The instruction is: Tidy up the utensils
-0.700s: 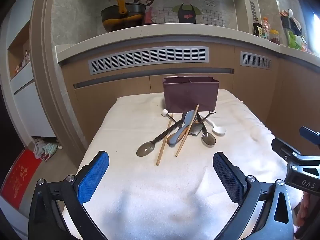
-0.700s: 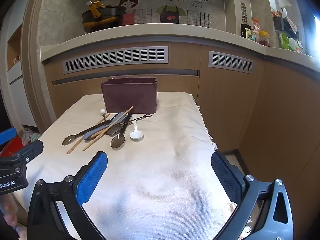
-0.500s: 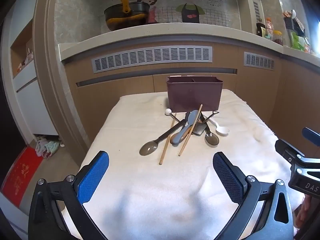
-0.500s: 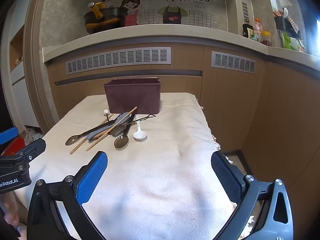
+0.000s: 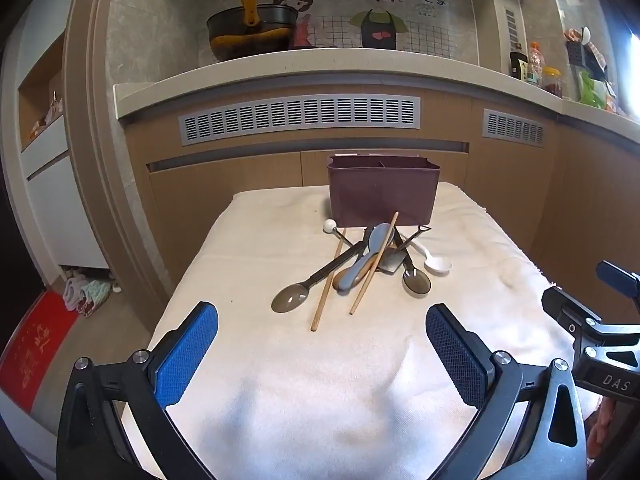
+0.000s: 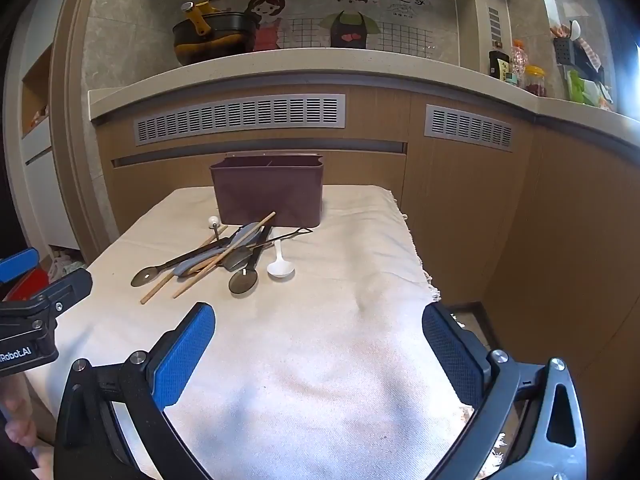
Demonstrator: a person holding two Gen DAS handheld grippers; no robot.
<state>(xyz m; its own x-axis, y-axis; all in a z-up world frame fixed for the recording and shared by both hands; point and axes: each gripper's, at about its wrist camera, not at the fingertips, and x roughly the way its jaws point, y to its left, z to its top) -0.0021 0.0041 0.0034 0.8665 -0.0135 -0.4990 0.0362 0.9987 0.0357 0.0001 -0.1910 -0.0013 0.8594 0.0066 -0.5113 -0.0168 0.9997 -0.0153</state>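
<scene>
A dark maroon utensil holder [image 5: 383,190] [image 6: 269,192] with inner dividers stands at the far end of a table under a white cloth [image 5: 260,248] [image 6: 352,248]. In front of it lies a crossed pile of utensils: two wooden chopsticks [image 5: 327,284] [image 6: 224,255], grey spoons [image 5: 289,300] [image 6: 243,280], a blue-grey spoon [image 5: 362,264] and a white spoon [image 5: 437,265] [image 6: 281,269]. My left gripper [image 5: 320,354] is open and empty above the near cloth. My right gripper [image 6: 318,354] is open and empty too, to the right of the pile.
A wooden cabinet front with vent grilles [image 5: 298,118] and a counter stand behind the table. A black pan [image 5: 250,32] sits on the counter. Bottles and jars [image 6: 516,68] stand at the right. The cloth's right edge [image 6: 420,264] drops to the floor.
Both grippers have shifted slightly, the scene sliding a little right in both views. Both stay open and the utensils have not moved.
</scene>
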